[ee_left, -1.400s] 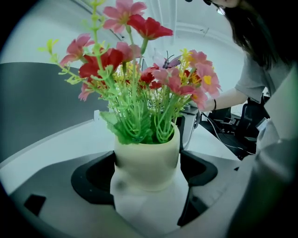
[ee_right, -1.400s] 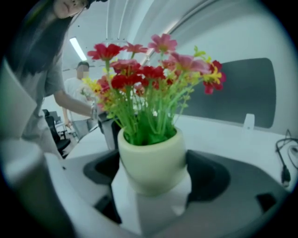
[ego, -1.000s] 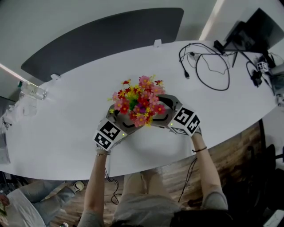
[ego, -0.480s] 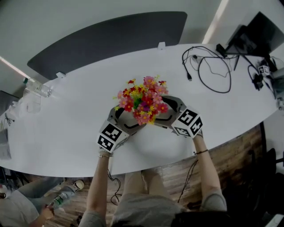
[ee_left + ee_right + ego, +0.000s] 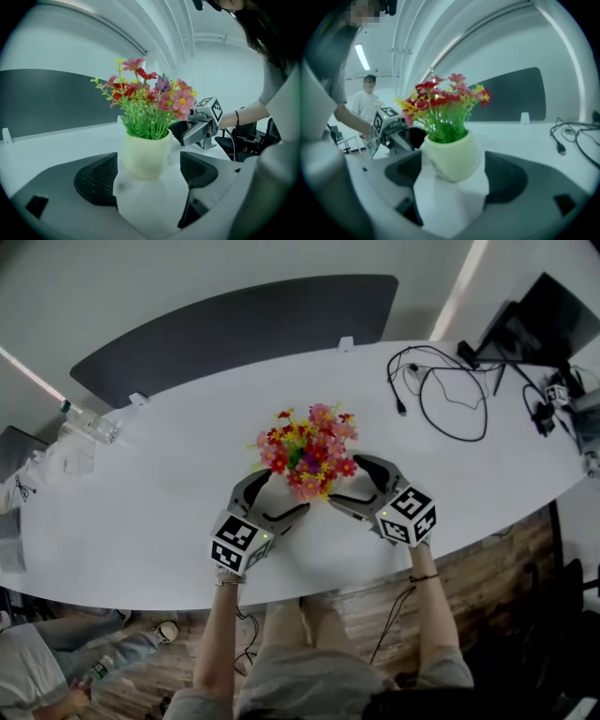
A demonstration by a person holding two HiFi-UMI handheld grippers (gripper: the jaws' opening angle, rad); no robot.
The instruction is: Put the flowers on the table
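— Surface?
— One white oval table (image 5: 159, 507), a dark grey curved panel (image 5: 234, 324) behind its far edge.

— Task item?
— One bunch of red, pink and yellow artificial flowers (image 5: 307, 448) with green stems, in one pale yellow round pot (image 5: 146, 157). The pot stands upright on the table, about mid-width and nearer the person's edge.

— Grippers?
— Two. The left gripper (image 5: 283, 493) has its jaws spread wide and holds nothing; the pot stands ahead of them, in line with the gap, with clear space at either side. The right gripper (image 5: 345, 482) is likewise spread wide and holds nothing, and the pot sits free before its jaws. The two face the pot from opposite sides.

— Other entries?
— One clear plastic bottle (image 5: 89, 425) at the table's far left; a tangle of black cables (image 5: 450, 395) at far right.

— Change from one second ago?
— Then both grippers sat close against the pot, with their jaws under the blossoms. Now both have drawn back toward the near edge, tips just short of the bunch.
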